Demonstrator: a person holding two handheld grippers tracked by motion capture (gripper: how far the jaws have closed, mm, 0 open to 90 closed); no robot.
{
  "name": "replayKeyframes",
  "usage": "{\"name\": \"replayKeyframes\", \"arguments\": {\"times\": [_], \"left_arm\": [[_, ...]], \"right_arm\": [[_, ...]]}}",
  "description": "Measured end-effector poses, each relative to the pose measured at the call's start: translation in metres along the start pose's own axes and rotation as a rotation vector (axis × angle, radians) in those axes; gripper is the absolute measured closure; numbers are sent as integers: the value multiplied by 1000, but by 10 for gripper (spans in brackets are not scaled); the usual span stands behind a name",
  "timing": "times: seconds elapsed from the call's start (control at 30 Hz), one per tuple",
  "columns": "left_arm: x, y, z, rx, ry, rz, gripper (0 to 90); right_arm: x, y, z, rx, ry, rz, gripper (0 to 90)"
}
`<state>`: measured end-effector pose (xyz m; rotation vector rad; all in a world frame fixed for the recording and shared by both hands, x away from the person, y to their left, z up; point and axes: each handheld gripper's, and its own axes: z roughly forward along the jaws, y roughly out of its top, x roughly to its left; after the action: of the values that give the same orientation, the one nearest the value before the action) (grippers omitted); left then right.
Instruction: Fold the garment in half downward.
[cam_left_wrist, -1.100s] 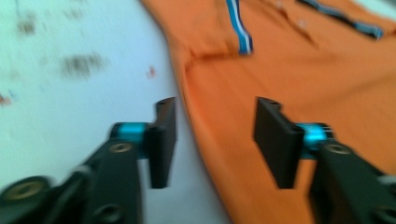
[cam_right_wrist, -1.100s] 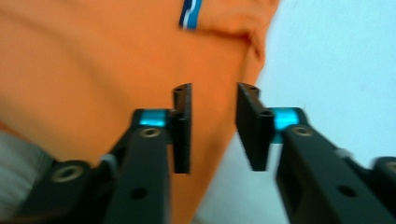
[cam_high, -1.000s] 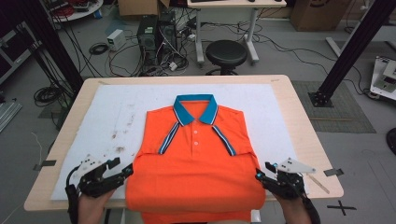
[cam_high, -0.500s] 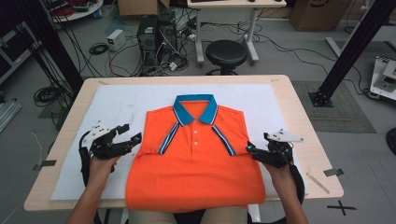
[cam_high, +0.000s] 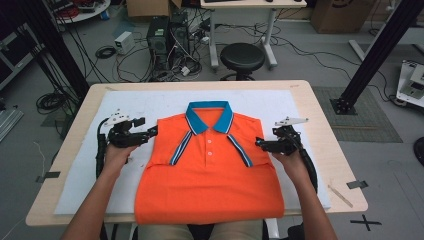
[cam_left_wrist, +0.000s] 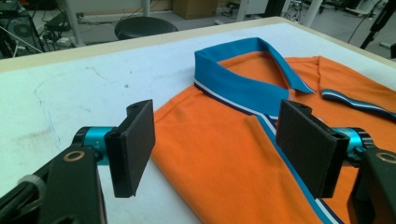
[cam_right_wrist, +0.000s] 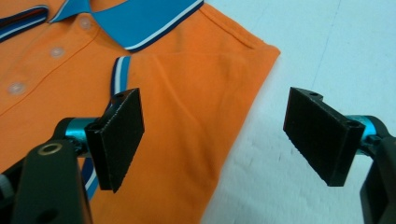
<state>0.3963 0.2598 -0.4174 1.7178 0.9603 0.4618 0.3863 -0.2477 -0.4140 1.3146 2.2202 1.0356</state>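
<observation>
An orange polo shirt (cam_high: 210, 185) with a blue collar (cam_high: 210, 116) lies folded and face up on the white mat (cam_high: 145, 102). My left gripper (cam_high: 151, 132) is at the shirt's left shoulder and points inward. It is open, its jaws a little wider than a moment ago. In the left gripper view (cam_left_wrist: 219, 140) the shirt's edge (cam_left_wrist: 196, 154) lies below the gap, untouched. My right gripper (cam_high: 260, 144) is at the right shoulder edge, open, its jaws having just been opening. In the right gripper view (cam_right_wrist: 219, 135) the shirt's side edge (cam_right_wrist: 233, 126) runs beneath the gap and no pad presses on it.
The mat covers a wooden table (cam_high: 325, 130); the shirt's hem reaches the near edge. A thin stick (cam_high: 340, 196) lies at the table's near right. Beyond the table stand a black stool (cam_high: 242, 57), a computer tower (cam_high: 165, 35) and loose cables on the floor.
Both hands have moved from the shirt's near corners along its sides toward the collar end. The shirt lies as it did.
</observation>
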Motion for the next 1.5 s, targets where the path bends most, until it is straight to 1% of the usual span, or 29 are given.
{"name": "replayKeyframes", "arguments": {"times": [0.03, 0.2, 0.27, 0.33, 0.37, 0.47, 0.5, 0.53, 0.6, 0.63, 0.67, 0.7, 0.73, 0.8, 0.83, 0.9, 0.93, 0.97, 1.0, 1.03, 1.1, 1.13, 1.17, 1.2, 1.23, 1.33, 1.37, 1.43, 1.5], "left_arm": [[2, 0, 3, 23, 5, 2, 293], [8, 0, 15, 68, 8, -6, 293], [10, 2, 18, 74, 16, -4, 293], [13, 1, 21, 70, 25, -1, 322], [15, -1, 24, 75, 31, -8, 330], [23, -8, 31, 104, 55, -40, 349], [25, -10, 35, 113, 76, -48, 355], [26, -13, 38, 119, 85, -52, 372], [29, -17, 44, 144, 107, -59, 398], [30, -17, 47, 166, 116, -74, 400], [33, -15, 49, 189, 108, -94, 414], [33, -14, 51, 196, 106, -104, 406], [34, -12, 54, 212, 115, -90, 405], [33, -9, 60, 227, 127, -78, 406], [34, -9, 63, 244, 132, -71, 412], [37, -10, 69, 289, 140, -90, 416], [36, -9, 69, 289, 151, -81, 418], [36, -8, 71, 292, 154, -80, 442], [36, -7, 71, 300, 157, -76, 445], [35, -7, 72, 306, 168, -68, 462], [36, -7, 72, 304, 172, -68, 510], [36, -7, 71, 302, 166, -67, 551], [35, -7, 72, 297, 154, -70, 609], [34, -7, 72, 297, 143, -65, 670], [32, -7, 72, 297, 143, -55, 700], [30, -8, 72, 295, 136, -36, 802], [29, -8, 73, 294, 140, -40, 809], [30, -8, 72, 291, 139, -64, 802], [31, -9, 72, 286, 132, -63, 787]], "right_arm": [[-2, 3, 3, 1, 11, 6, 206], [-8, 13, 16, 23, 26, 13, 206], [-11, 16, 20, 27, 32, 19, 210], [-14, 16, 22, 15, 41, 32, 238], [-16, 16, 23, 11, 44, 38, 239], [-22, 17, 29, 28, 32, 51, 241], [-23, 17, 31, 31, 30, 54, 245], [-25, 18, 33, 43, 28, 58, 256], [-28, 20, 38, 54, 18, 56, 260], [-28, 21, 41, 62, 14, 58, 270], [-29, 21, 44, 67, 9, 57, 281], [-29, 22, 47, 75, 5, 56, 287], [-30, 22, 49, 83, -3, 53, 291], [-31, 24, 55, 99, -18, 51, 319], [-32, 25, 58, 103, -20, 59, 334], [-33, 27, 62, 108, -34, 63, 353], [-34, 30, 65, 114, -41, 66, 365], [-35, 31, 67, 115, -48, 63, 383], [-35, 32, 68, 116, -49, 69, 405], [-36, 33, 70, 116, -49, 71, 427], [-37, 35, 76, 136, -54, 70, 452], [-37, 36, 78, 146, -56, 73, 497], [-37, 36, 80, 157, -51, 72, 520], [-37, 36, 81, 158, -56, 63, 544], [-36, 37, 81, 157, -65, 55, 592], [-34, 38, 82, 158, -43, 49, 716], [-33, 38, 82, 158, -36, 40, 761], [-30, 38, 82, 158, -40, 15, 806], [-29, 39, 82, 160, -43, 12, 820]]}}
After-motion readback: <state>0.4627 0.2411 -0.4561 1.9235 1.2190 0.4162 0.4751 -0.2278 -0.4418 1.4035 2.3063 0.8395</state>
